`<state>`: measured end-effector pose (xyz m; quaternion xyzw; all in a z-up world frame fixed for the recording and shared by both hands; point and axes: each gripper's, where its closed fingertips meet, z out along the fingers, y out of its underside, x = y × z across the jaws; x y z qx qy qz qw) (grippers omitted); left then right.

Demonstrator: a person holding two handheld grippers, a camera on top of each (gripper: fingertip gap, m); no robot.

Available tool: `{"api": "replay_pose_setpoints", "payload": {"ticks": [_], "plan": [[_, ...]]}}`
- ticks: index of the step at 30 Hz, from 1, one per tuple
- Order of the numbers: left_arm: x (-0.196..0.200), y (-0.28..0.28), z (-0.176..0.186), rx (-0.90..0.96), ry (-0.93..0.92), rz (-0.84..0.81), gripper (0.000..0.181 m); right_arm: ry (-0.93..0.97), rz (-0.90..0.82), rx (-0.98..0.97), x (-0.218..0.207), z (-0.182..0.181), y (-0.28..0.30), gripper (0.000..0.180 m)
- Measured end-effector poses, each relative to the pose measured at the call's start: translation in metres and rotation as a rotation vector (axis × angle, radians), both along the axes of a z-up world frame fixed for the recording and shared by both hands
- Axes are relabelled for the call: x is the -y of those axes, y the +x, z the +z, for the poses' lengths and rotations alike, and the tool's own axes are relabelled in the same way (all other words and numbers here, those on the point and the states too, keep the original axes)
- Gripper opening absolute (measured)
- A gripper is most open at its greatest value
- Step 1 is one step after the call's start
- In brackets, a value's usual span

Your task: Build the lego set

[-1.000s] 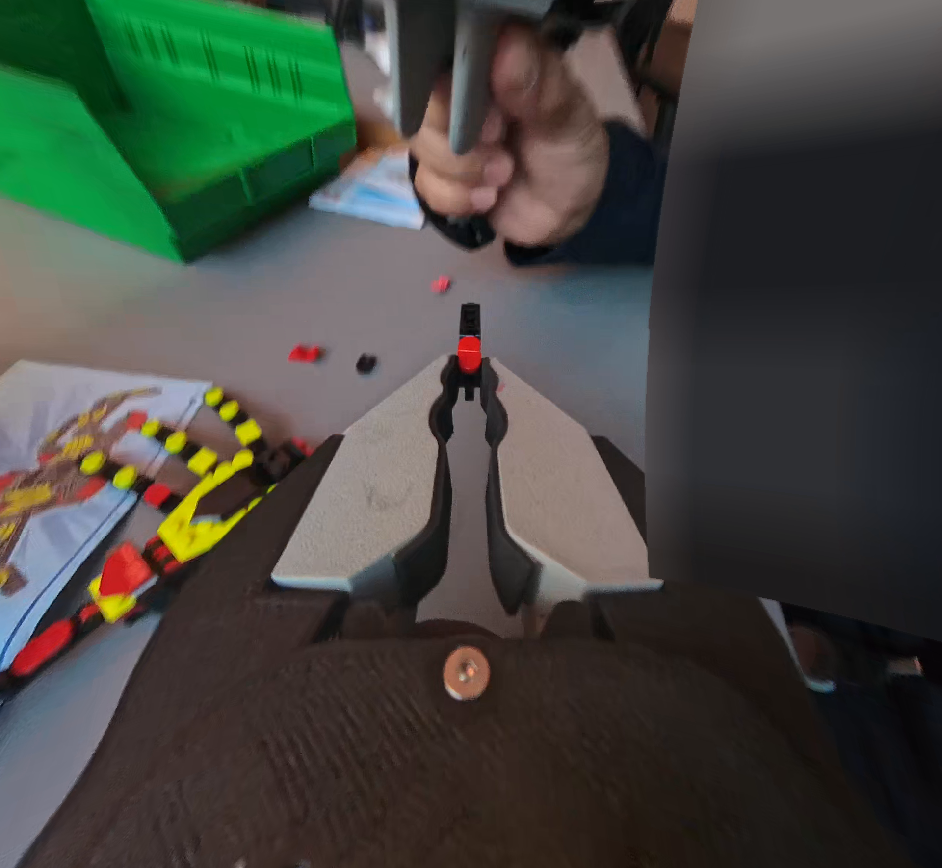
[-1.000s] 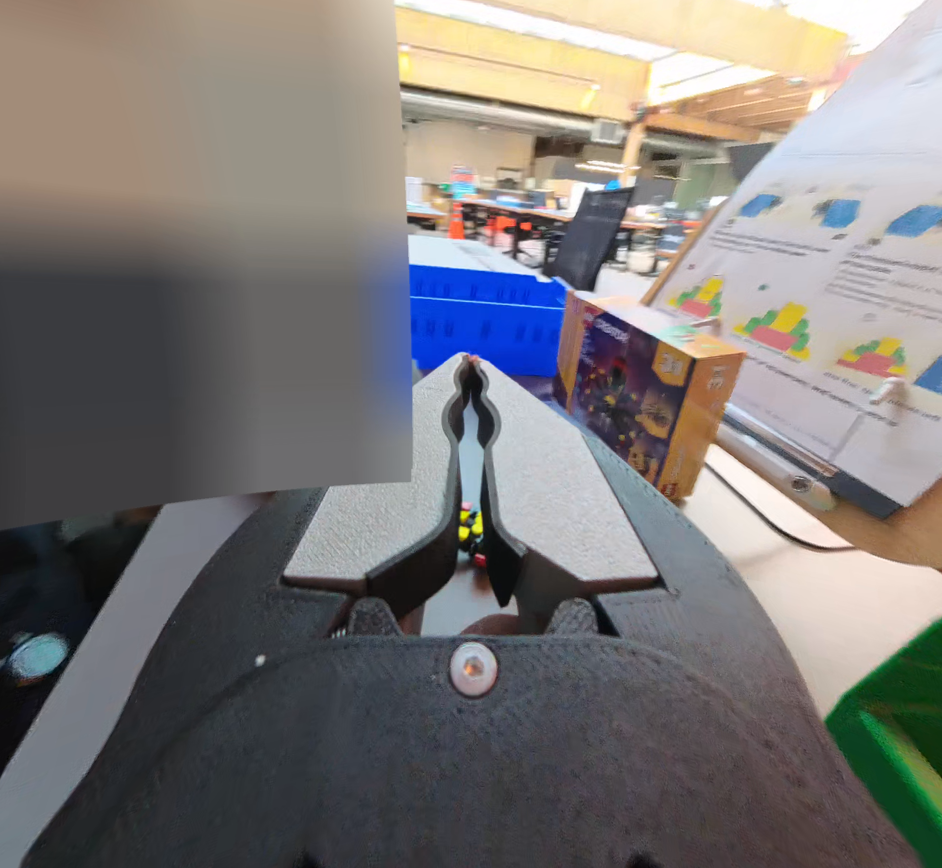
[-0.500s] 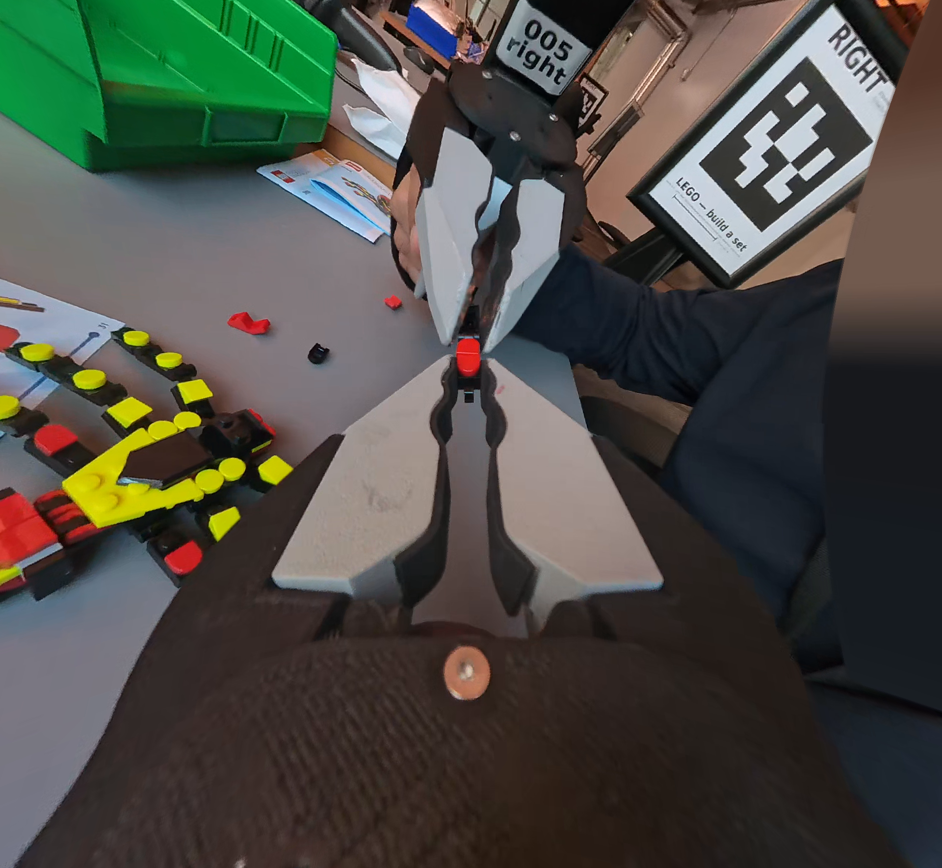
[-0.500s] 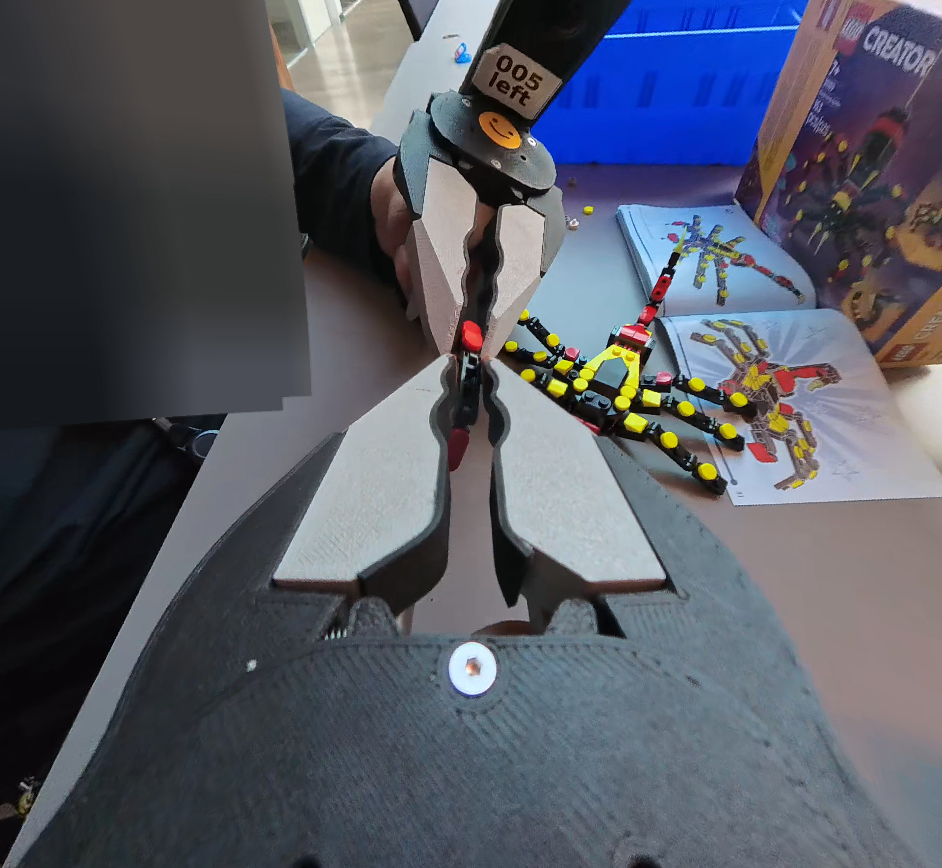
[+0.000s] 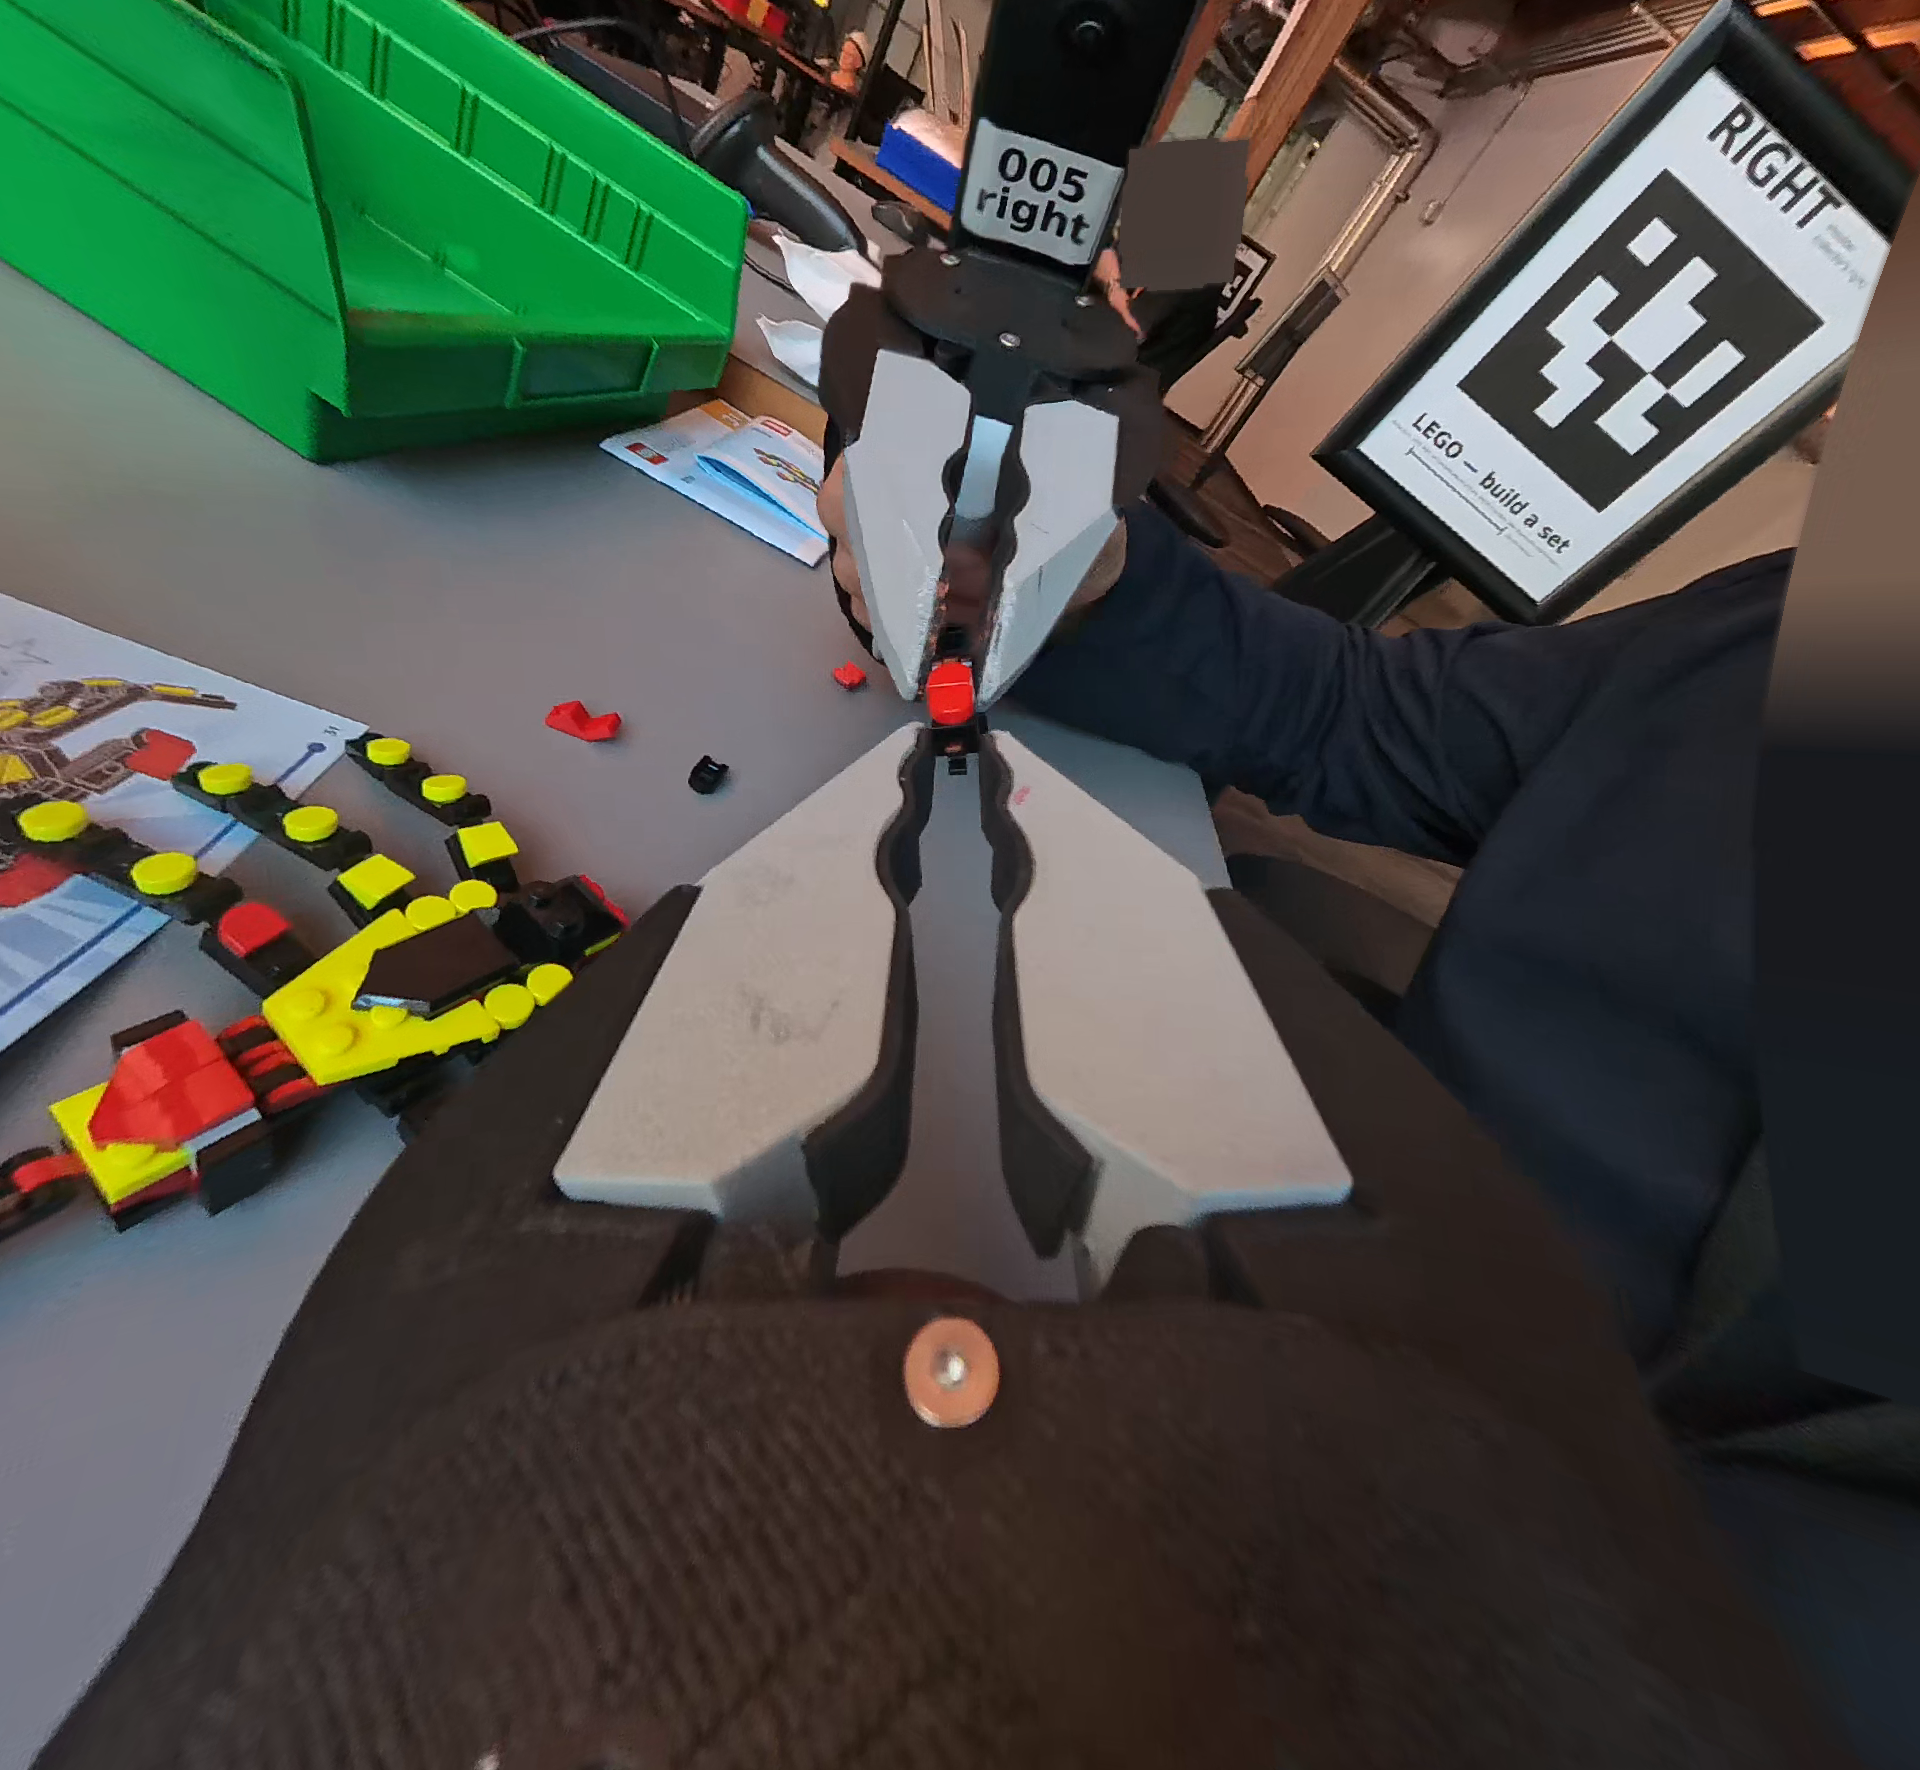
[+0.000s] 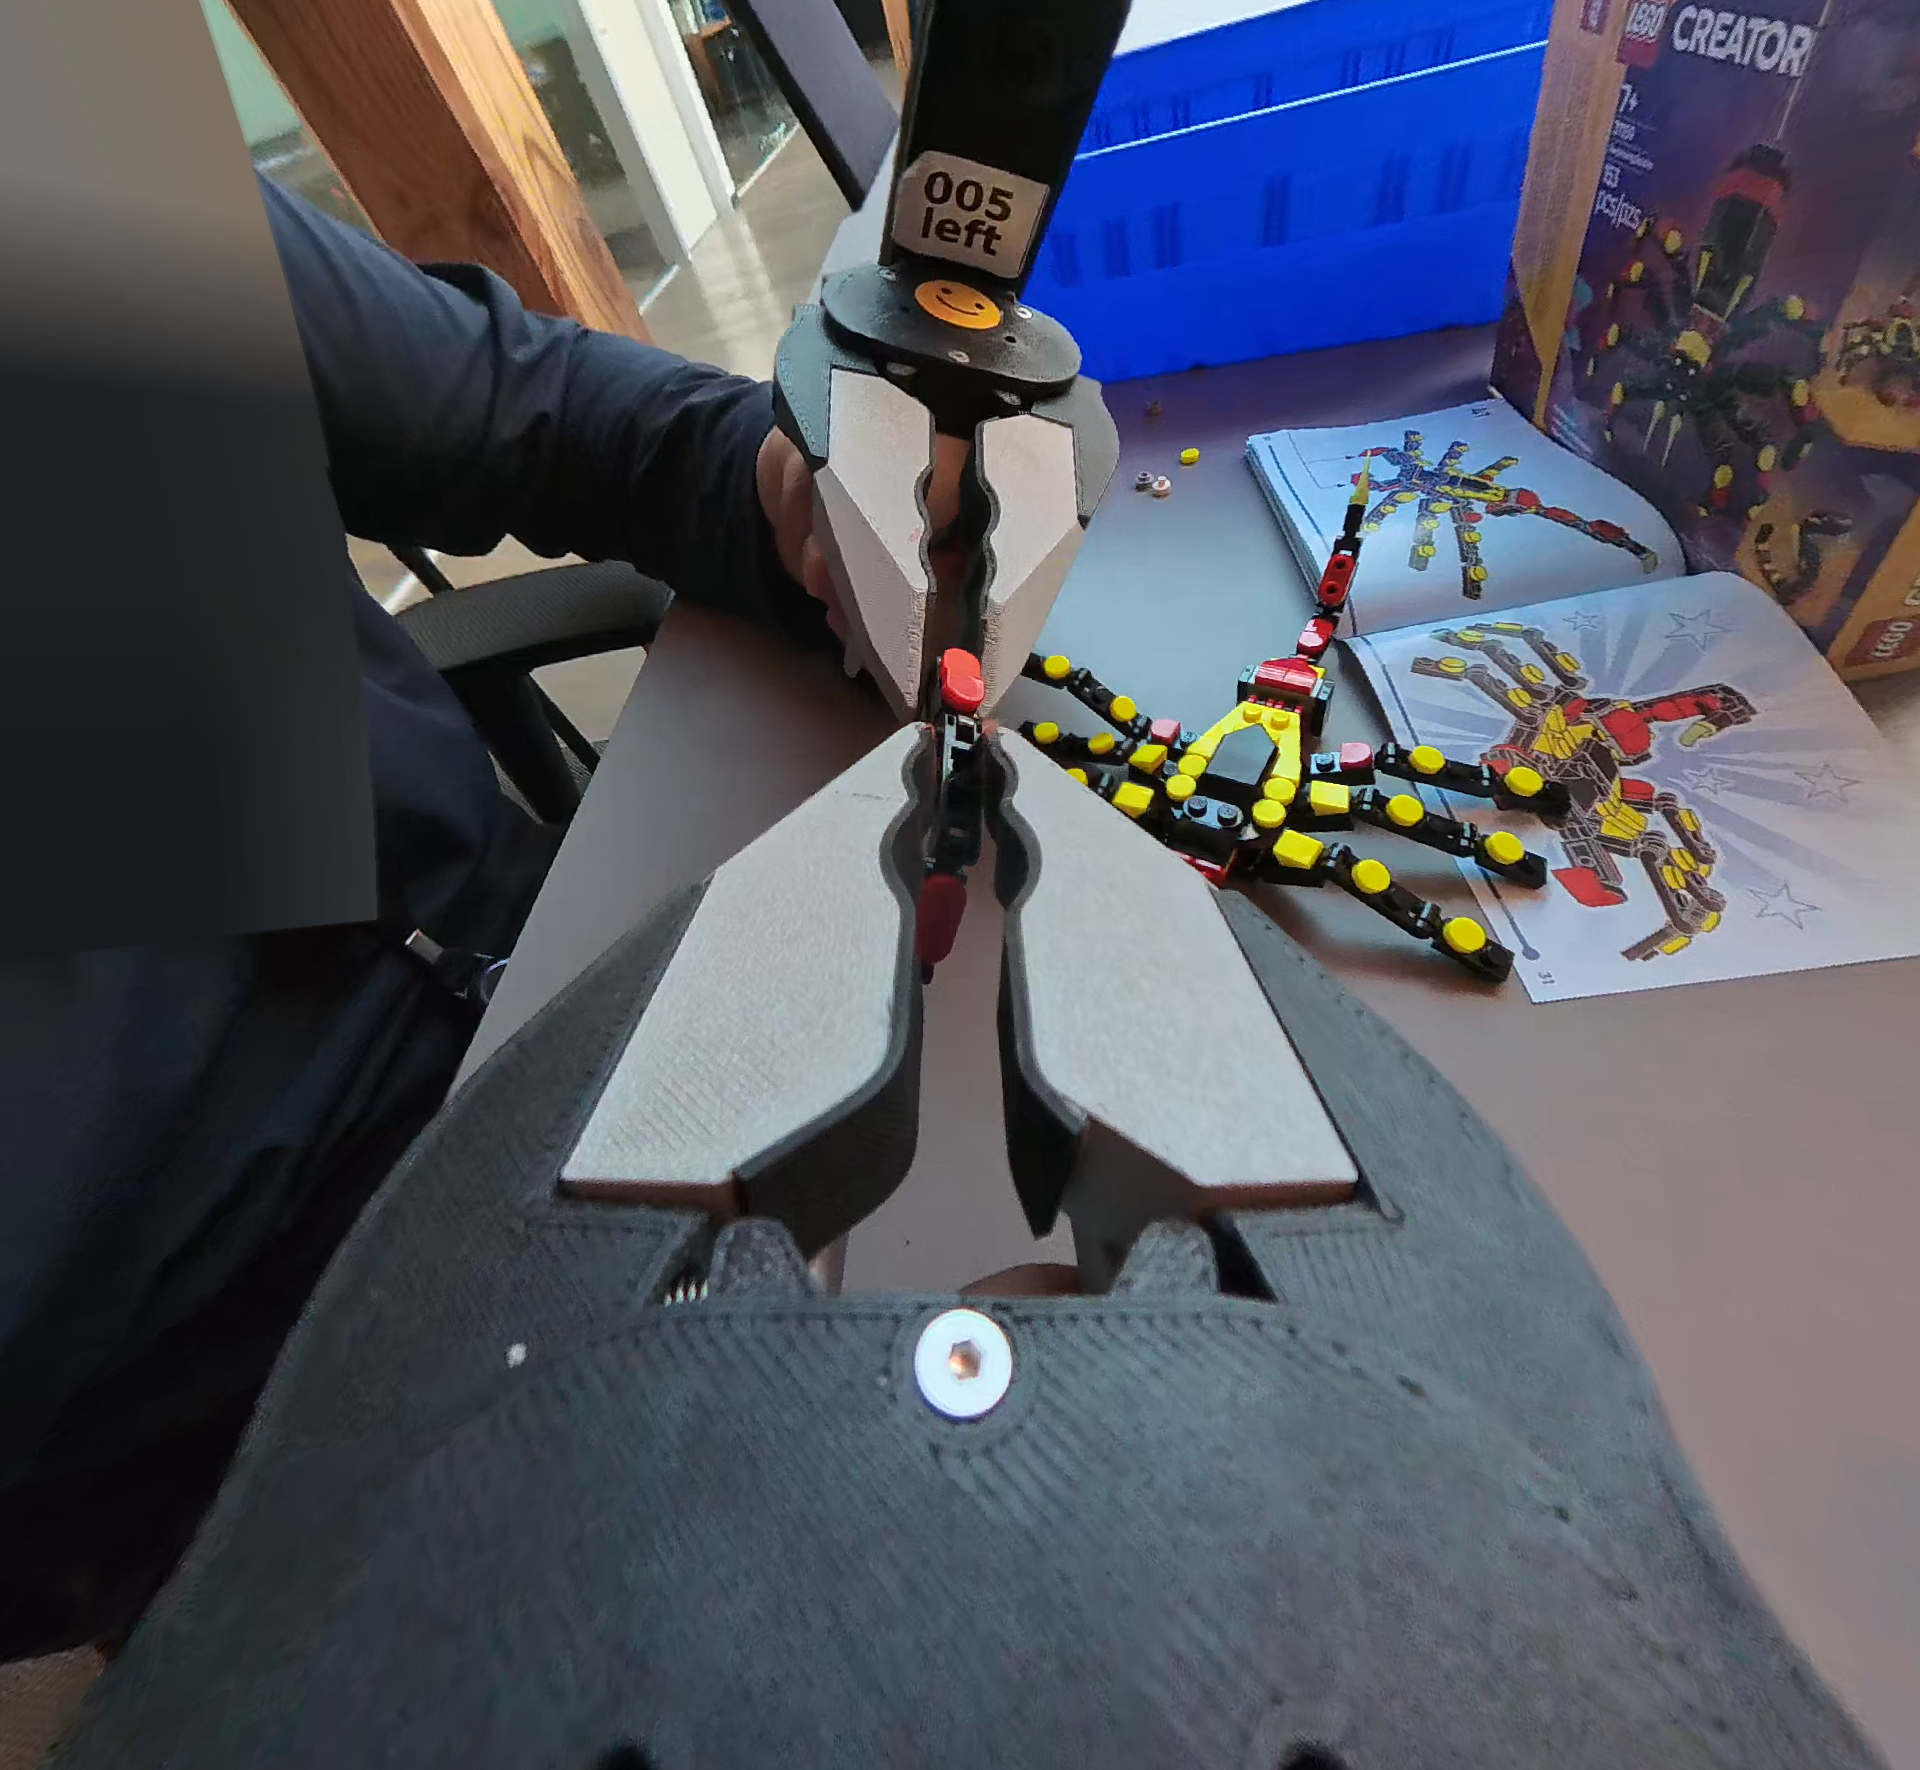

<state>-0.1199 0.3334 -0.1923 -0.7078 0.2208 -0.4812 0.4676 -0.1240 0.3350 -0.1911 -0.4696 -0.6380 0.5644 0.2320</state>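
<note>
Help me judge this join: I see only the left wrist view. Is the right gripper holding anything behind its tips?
Observer: Yes. The right gripper is shut on a black leg piece that runs back between its fingers.
Operator: What is at that piece's rear end?
Observer: A red tip hangs there, in the gap between the fingers.
Operator: Is the set's box on the table?
Observer: Yes. The box stands at the far right of the right wrist view, behind the open booklet.
</note>
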Motion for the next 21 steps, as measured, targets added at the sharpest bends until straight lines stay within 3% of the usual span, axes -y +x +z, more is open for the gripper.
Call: {"api": "replay_pose_setpoints", "payload": {"ticks": [21], "plan": [[0.0043, 0.0028, 0.0003, -0.039, 0.044, -0.016, 0.005, -0.02, 0.05, 0.009, 0.01, -0.0035, -0.0004, 0.005]]}}
